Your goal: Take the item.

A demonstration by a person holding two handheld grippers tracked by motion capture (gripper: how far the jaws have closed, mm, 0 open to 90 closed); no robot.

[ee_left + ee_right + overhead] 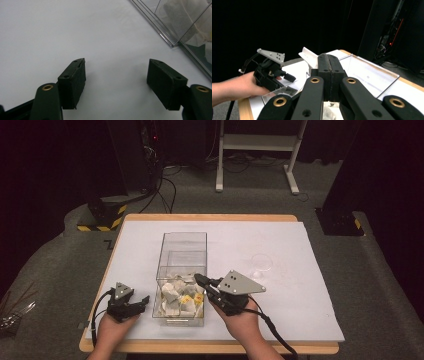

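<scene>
While the right claw (198, 279) hangs over the near end of the clear box (165, 245), its jaws are pressed flat together. As far as I can judge, they have a tea bag (308, 57) nipped at the tips. In the right gripper view (328, 58) a pale folded piece sticks out past the tips, up and to the left. Its long edge slants across the line of the jaws, not along it. How much of it is gripped is hidden behind the tips.

Below the right claw, the rest of the tea bags (175, 302) lie heaped in the nearest compartment. The box's long axis runs straight away from the person, and its far compartments look bare.

The coming move likely turns on the glass (261, 264). It stands upright on the white surface (300, 295), off to the right of the box and a little beyond the claw. The right hand is plainly the nearer one, so I would expect a short carry rightward and forward.

The left claw (144, 300) rests low by the box's near left corner, jaws spread wide and holding nothing. In the left gripper view (116, 72) only bare surface lies between them.
</scene>
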